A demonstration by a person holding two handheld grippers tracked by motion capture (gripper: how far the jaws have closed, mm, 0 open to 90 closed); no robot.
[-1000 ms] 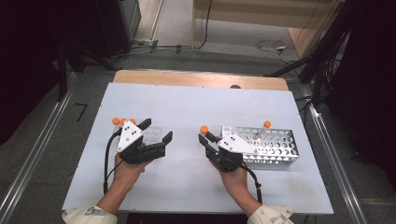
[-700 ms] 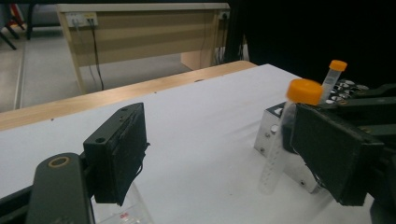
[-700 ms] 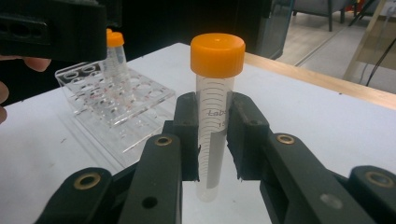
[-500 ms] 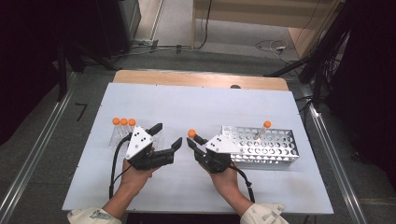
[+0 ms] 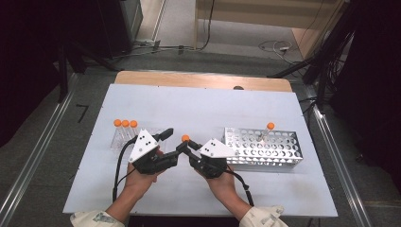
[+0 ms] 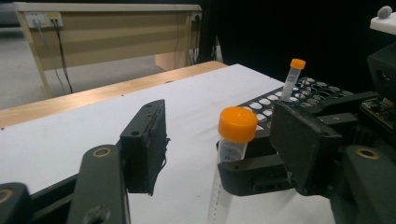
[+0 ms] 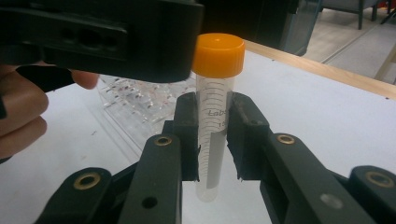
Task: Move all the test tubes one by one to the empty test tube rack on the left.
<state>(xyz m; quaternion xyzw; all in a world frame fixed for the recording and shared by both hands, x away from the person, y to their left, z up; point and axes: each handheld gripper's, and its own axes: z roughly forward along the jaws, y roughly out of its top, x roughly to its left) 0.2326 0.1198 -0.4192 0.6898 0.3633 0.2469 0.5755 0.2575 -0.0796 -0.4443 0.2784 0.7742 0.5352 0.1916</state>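
Note:
My right gripper point(image 7: 212, 122) is shut on a clear tube with an orange cap point(image 7: 214, 116), held upright above the white table point(image 5: 213, 113). In the high view the right gripper point(image 5: 189, 147) and tube point(image 5: 185, 138) sit at the table's middle front. My left gripper point(image 6: 223, 128) faces it, its jaws on either side of the same tube point(image 6: 236, 126). They have just been closing, and a gap still shows beside the left jaw. In the high view the left gripper point(image 5: 174, 141) nearly meets the right one.
A clear rack point(image 5: 124, 137) with three orange-capped tubes point(image 5: 125, 123) stands at the left. A perforated metal rack point(image 5: 274, 149) on the right holds one orange-capped tube point(image 5: 268, 128). A wooden strip point(image 5: 203, 80) edges the far side.
The left gripper has left the clear rack and moved right. The right gripper has carried the tube left to meet it. The left jaws have narrowed around the tube.

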